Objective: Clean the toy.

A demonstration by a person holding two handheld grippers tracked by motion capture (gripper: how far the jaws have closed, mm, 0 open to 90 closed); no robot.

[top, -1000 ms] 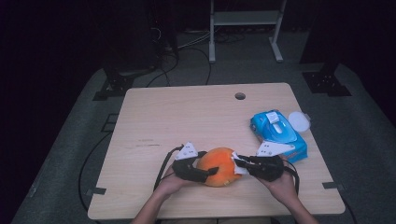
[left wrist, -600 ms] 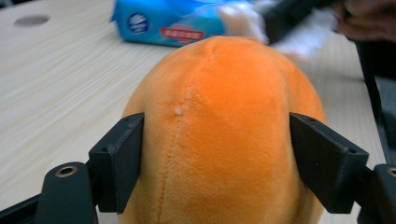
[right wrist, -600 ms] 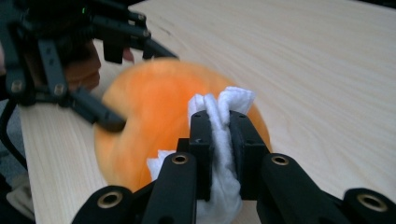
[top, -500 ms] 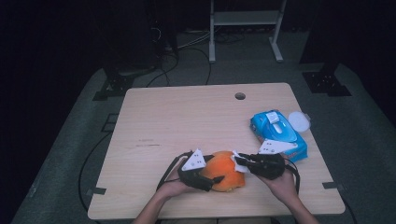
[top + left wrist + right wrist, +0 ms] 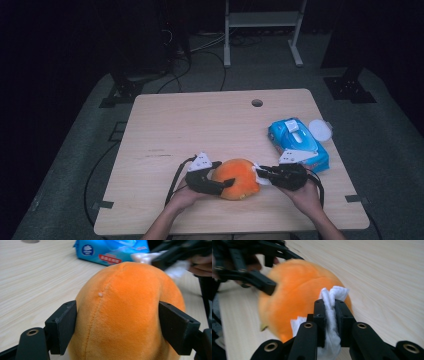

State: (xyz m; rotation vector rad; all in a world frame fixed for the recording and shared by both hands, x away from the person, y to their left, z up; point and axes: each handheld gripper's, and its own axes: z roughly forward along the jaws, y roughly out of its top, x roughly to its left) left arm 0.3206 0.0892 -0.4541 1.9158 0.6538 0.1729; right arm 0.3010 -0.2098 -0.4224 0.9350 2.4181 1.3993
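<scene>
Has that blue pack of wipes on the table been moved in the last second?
No. The blue pack of wipes lies at the same spot by the table's right edge, beside the white lid.

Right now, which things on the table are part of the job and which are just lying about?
In use: orange plush toy, held in the left gripper; white wipe, pinched in the right gripper against the toy.
Lying about: blue wipes pack; round white lid.

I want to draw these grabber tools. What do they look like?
Both the left gripper and the right gripper are black, each with two flat, blocky jaws, brass-coloured screw holes, a pale three-cornered plate on top and a black cable trailing behind.
</scene>
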